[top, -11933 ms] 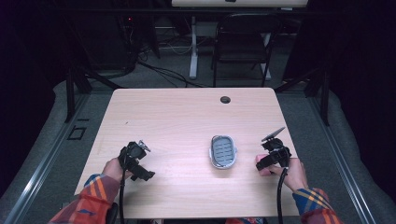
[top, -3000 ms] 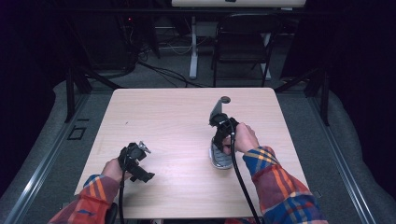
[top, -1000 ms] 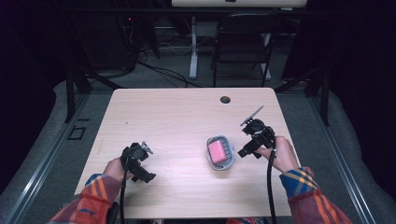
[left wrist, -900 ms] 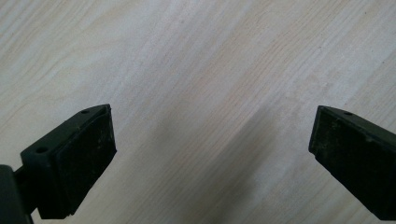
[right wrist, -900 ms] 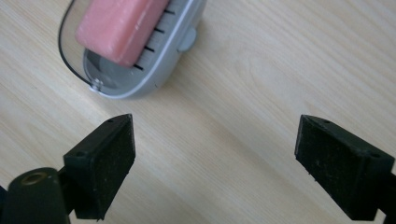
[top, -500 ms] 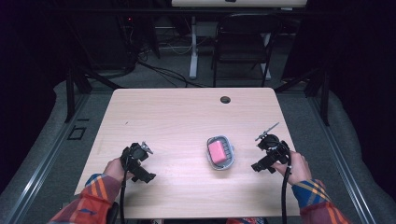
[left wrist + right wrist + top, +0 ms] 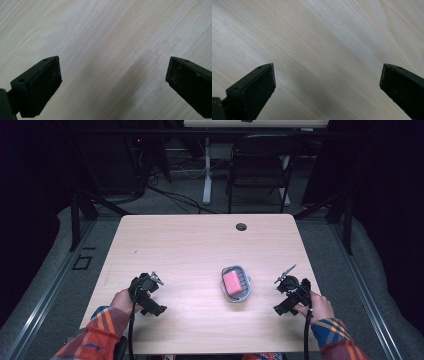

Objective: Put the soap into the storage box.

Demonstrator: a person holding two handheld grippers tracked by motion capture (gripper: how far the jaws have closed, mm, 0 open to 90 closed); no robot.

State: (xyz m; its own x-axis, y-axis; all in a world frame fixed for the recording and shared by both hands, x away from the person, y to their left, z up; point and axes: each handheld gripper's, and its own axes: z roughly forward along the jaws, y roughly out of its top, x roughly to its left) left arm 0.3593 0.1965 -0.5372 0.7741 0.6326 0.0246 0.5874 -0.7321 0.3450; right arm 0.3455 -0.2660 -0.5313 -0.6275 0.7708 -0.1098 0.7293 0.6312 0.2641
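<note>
Soap (image 7: 232, 282), pink, sits in grey dish (image 7: 245, 292); right gripper (image 7: 286, 296) at three o'clock, left gripper (image 7: 146, 295) at nine, both gaping wide, empty; no lettering legible.

Btw my two grippers, only the grey soap dish (image 7: 235, 283) w/ pink soap (image 7: 232, 281) stands on the table (image 7: 190, 245), right of centre, near side. Far half is open apart from a small cable hole (image 7: 241, 226) at far edge. Left side: free passage.

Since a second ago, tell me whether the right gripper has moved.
Yes. The right gripper has drawn back from beside the soap dish toward the table's near right corner; its jaws have just been opening, with nothing between them.
</note>
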